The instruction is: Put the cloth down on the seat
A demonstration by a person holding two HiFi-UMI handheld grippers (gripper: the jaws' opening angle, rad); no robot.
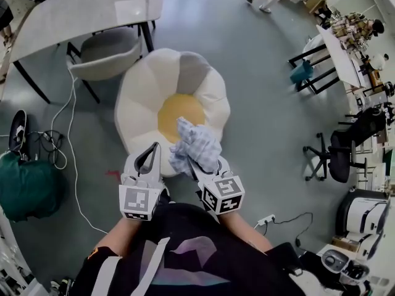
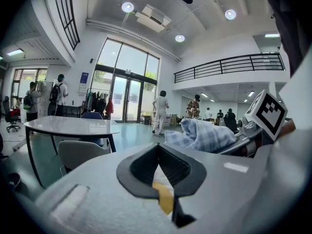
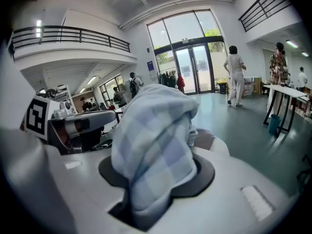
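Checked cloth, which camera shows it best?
The right gripper view: the checked cloth fills the middle, bunched between the jaws, squares clear. The head view shows it small from above, over the flower-shaped seat. The left gripper view catches only one side of it.

Cloth (image 1: 196,145) over seat (image 1: 139,103) near edge, chair (image 1: 108,54) behind seat, table (image 1: 80,8) beyond chair

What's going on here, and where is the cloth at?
A person is working two handheld grippers. The right claw is clamped on the blue checked cloth, holding it bunched up over the flower-shaped seat, near its yellow centre. The cloth is not yet let go. The left claw is closed and empty, just beside it.
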